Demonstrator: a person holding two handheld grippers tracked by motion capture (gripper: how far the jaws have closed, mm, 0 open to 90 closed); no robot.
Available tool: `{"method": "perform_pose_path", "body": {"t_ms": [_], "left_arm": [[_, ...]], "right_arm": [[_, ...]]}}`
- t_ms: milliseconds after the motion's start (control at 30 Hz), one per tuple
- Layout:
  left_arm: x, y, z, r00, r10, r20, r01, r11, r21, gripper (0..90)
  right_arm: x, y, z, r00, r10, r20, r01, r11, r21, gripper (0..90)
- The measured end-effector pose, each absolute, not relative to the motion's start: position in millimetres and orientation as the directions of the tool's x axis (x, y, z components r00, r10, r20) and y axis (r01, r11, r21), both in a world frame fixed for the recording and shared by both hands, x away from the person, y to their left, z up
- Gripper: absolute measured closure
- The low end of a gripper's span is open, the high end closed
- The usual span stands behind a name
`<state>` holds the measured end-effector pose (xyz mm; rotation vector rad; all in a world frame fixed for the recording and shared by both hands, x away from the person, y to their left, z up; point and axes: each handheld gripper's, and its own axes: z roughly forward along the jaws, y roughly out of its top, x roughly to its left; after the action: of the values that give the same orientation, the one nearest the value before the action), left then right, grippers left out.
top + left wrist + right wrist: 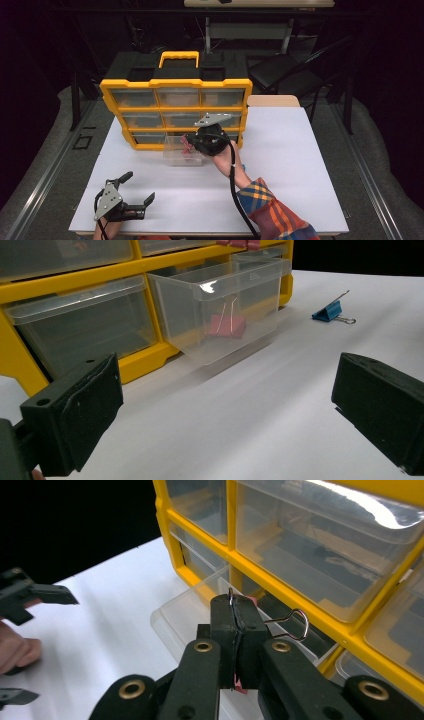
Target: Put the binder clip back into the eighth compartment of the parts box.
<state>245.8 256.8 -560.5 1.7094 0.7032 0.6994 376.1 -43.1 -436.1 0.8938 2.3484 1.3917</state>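
Note:
A yellow organizer with clear drawers stands upright at the back of the white table. One clear drawer is pulled out and rests on the table in front of it. In the left gripper view a pink binder clip lies inside this drawer. My right gripper is shut on another pink binder clip, whose wire handle sticks out to one side, and hovers over the drawer's rim. In the high view that gripper sits above the drawer. My left gripper rests open near the front left, jaws empty.
A blue binder clip lies on the table to the right of the pulled-out drawer. The organizer's other drawers are pushed in. White table surface stretches to the right and front. A chair stands behind the table.

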Motion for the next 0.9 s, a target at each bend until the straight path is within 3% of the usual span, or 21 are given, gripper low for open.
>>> {"method": "perform_pose_path", "body": {"t_ms": [167, 233, 333, 567, 900], "left_arm": [[246.1, 256.6, -560.4, 0.651, 0.753, 0.101, 0.102, -0.218, 0.971, 0.0], [246.7, 257.2, -560.8, 0.648, 0.755, 0.098, 0.106, -0.216, 0.971, 0.0], [246.0, 257.5, -560.1, 0.650, 0.754, 0.097, 0.101, -0.212, 0.972, 0.0], [248.4, 257.6, -561.2, 0.645, 0.759, 0.084, 0.111, -0.202, 0.973, 0.0], [247.4, 257.1, -560.5, 0.643, 0.761, 0.092, 0.108, -0.209, 0.972, 0.0]], "right_arm": [[383.3, -34.9, -444.4, -0.772, 0.630, 0.087, 0.398, 0.371, 0.839, 86.1], [387.2, -33.1, -448.6, -0.769, 0.632, 0.100, 0.417, 0.378, 0.827, 68.8], [385.6, -37.7, -450.7, -0.782, 0.615, 0.103, 0.410, 0.382, 0.828, 52.0], [370.5, -71.4, -450.8, -0.803, 0.591, 0.074, 0.377, 0.409, 0.831, 19.2], [344.3, -139.4, -469.5, -0.765, 0.640, 0.073, 0.371, 0.345, 0.862, 7.7]]}}
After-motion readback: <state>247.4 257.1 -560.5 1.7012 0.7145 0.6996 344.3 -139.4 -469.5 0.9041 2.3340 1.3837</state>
